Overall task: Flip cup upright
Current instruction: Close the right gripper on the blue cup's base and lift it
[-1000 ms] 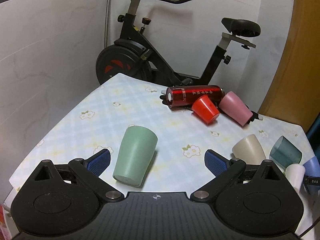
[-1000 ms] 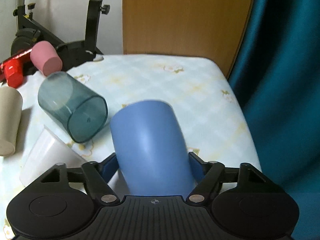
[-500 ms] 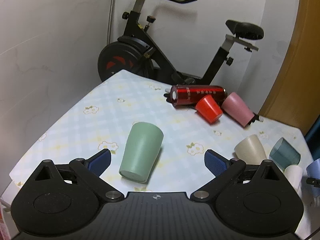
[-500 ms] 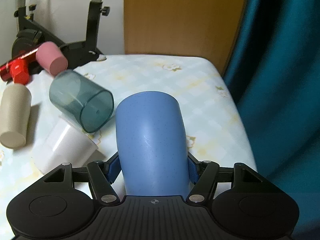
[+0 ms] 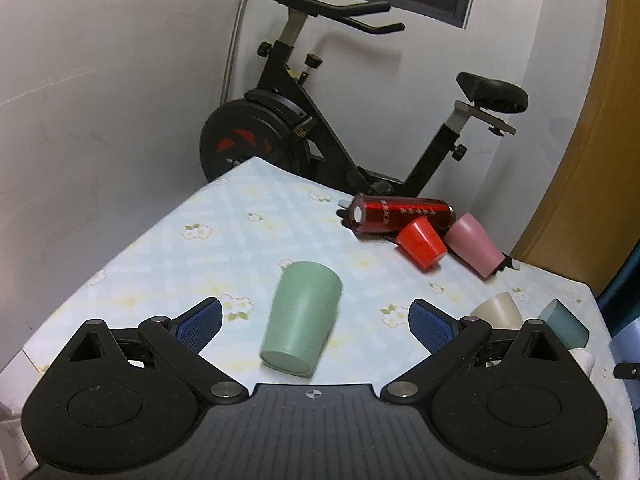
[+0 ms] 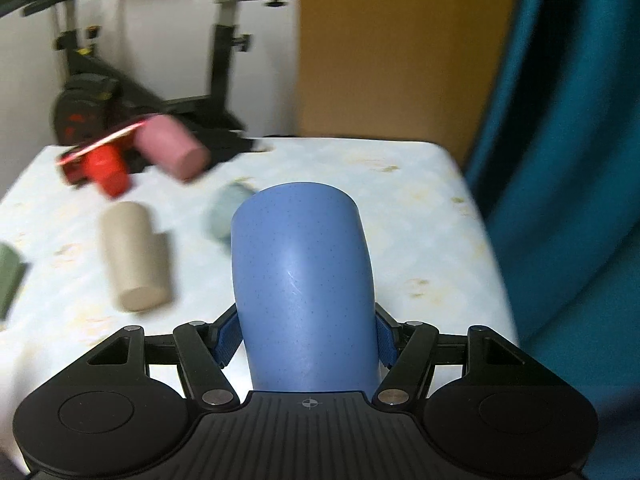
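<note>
My right gripper (image 6: pixel 306 338) is shut on a blue speckled cup (image 6: pixel 302 280), held above the table with its far end pointing away from the camera. My left gripper (image 5: pixel 314 322) is open and empty, its blue pads either side of a green cup (image 5: pixel 302 316) that lies on its side on the tablecloth, base toward me, not touching it. The blue cup shows as a sliver at the right edge of the left wrist view (image 5: pixel 624 340).
A beige cup (image 6: pixel 134 256), a teal cup (image 6: pixel 224 216), a pink cup (image 6: pixel 172 154), a red cup (image 6: pixel 108 170) and a red bottle (image 5: pixel 400 216) lie on the floral tablecloth (image 5: pixel 240 248). An exercise bike (image 5: pixel 320 120) stands behind; a teal curtain (image 6: pixel 568 160) hangs right.
My right gripper has lifted and swung left with the blue cup, so more of the table shows. My left gripper has risen and pulled back slightly from the green cup.
</note>
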The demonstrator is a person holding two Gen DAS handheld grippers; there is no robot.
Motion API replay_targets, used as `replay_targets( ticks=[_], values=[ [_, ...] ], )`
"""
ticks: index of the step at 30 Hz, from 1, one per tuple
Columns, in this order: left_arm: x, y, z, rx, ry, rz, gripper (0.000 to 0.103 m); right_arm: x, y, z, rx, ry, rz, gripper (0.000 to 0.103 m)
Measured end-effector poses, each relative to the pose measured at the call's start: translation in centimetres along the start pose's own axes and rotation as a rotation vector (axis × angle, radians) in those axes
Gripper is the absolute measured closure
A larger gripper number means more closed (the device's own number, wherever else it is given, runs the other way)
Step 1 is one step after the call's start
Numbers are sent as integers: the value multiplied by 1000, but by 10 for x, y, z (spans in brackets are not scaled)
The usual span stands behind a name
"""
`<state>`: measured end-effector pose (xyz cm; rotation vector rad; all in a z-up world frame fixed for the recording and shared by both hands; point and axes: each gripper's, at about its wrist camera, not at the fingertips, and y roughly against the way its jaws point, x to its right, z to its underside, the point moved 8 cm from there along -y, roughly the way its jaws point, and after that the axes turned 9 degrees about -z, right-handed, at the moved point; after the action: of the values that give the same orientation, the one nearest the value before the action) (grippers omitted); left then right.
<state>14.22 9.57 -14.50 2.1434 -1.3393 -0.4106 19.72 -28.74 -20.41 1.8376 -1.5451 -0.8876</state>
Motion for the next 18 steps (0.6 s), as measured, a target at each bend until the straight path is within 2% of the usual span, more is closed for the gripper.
replay_targets(
  ticks=[7,13,15,18],
  values=[
    [-30,-4,-5,8,46,-54,2,-105,-27,15,-79,45,-152,42],
    [-46,-9,-10,11,78,-93,2,-188,-70,32,-131,106,-231,42],
    [-49,-9,-11,13,81,-100,2,-204,-85,34,-135,81,-238,42],
    [-52,-9,-10,9,87,-105,2,-212,-105,33,-140,-28,-252,42]
  ],
)
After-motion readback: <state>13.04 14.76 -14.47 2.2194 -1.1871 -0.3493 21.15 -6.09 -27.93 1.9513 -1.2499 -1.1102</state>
